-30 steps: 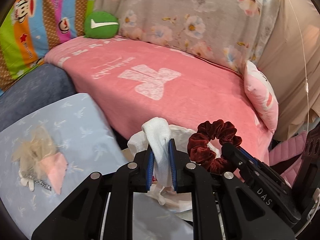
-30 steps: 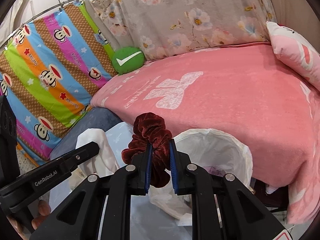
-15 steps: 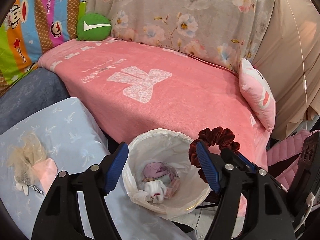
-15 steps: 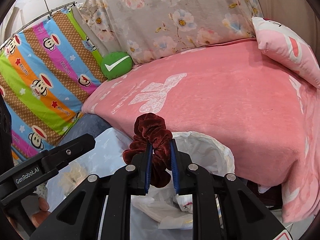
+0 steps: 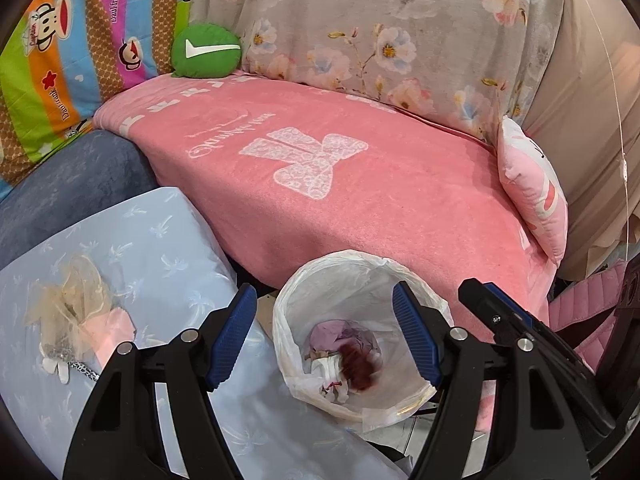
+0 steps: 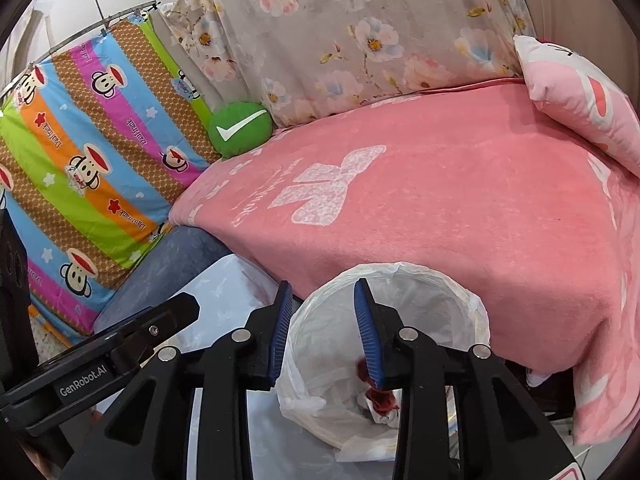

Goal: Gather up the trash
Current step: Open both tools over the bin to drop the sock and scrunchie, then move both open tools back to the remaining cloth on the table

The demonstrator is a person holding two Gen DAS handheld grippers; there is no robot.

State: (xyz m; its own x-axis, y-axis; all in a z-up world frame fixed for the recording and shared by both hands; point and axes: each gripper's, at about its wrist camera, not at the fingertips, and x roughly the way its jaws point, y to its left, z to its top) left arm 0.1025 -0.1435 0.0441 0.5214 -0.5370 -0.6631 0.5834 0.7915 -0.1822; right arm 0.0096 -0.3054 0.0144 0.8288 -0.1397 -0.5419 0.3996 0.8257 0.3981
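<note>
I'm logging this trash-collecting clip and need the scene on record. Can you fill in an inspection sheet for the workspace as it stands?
Surface: pink blanket over the sofa; light blue cushion beside it.
Job's things: white-lined trash bin below the sofa edge; dark red scrunchie inside it on crumpled tissues.
Clutter: beige mesh pouch on the blue cushion.
Grippers: left gripper open over the bin, nothing between its fingers; right gripper jaws opening, nothing between them.
Cables: thin white cord hanging at the right.
Surroundings: floral cover, striped monkey-print cloth, green check-mark cushion, pink pillow.
</note>
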